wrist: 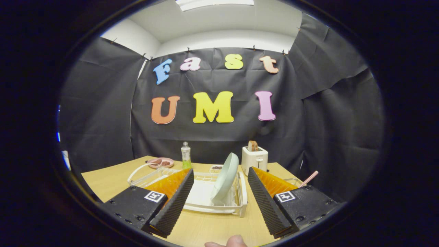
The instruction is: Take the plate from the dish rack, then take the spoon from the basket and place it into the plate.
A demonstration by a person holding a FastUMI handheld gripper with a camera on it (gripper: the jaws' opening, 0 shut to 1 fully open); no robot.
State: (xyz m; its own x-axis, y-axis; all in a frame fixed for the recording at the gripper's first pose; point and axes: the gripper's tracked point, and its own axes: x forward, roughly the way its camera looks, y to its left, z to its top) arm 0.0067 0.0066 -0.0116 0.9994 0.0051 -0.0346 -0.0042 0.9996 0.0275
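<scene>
Bare table [212,223] ahead of spread fingers [175,202] — dish rack [240,202] wall guards the plate [224,178].

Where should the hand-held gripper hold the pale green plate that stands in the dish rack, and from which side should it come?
Probably the upper rim of the plate. It stands on edge, tilted, in the dish rack, so the top edge is free. The open hand-held gripper should come from above, one finger on each face.

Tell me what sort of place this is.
Likely a mock kitchen counter set up in a cloth-walled booth: a white dish rack holding a tilted pale plate, a toaster with bread, and a bottle on a wooden table. The open gripper faces the rack.
</scene>
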